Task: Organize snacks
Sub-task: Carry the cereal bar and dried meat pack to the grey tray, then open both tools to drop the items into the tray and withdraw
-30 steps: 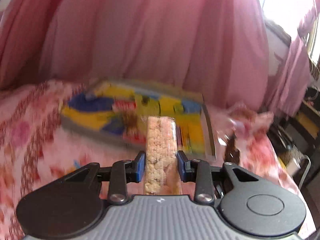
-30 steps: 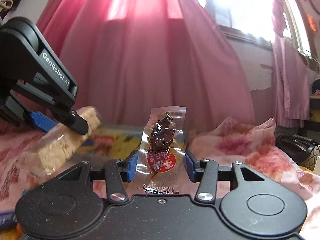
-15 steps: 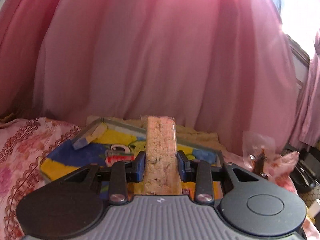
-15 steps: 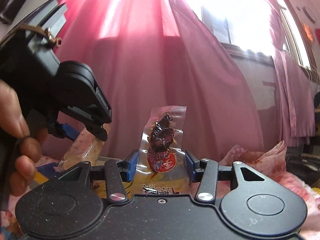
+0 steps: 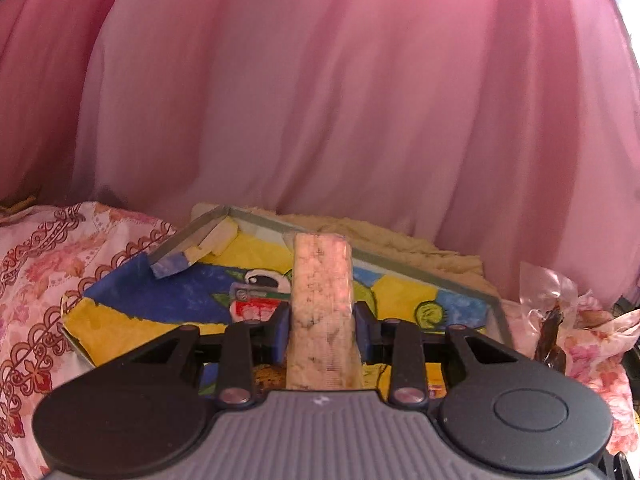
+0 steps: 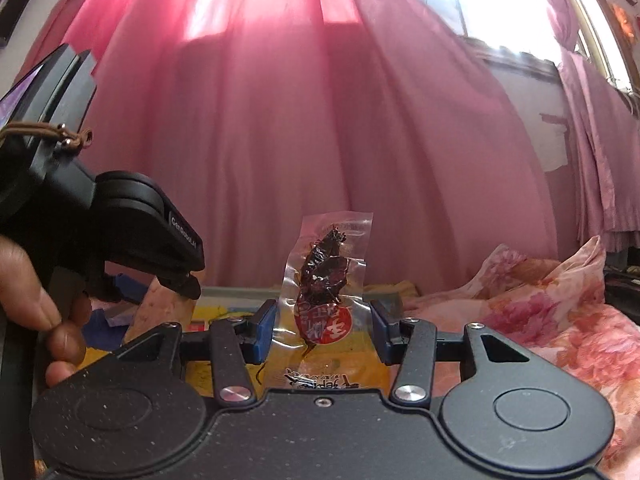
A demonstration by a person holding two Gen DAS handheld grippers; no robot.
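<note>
"GenRobot.AI" on the left tool (image 6: pixel 176 280) (partly blurred); unreadable print on the snack packet (image 6: pixel 326 280)

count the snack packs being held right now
2. A rice bar sits clamped in the left claw, and a clear pack of dark dried meat stands in the right claw. More may lie hidden in the box below.

floral bedspread (image 5: pixel 36 280) — painted tray (image 5: pixel 168 300) on it, beige cloth (image 5: pixel 420 246) behind

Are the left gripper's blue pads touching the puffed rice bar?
Touching. The left wrist view shows both pads pressed against the sides of the puffed rice bar.
</note>
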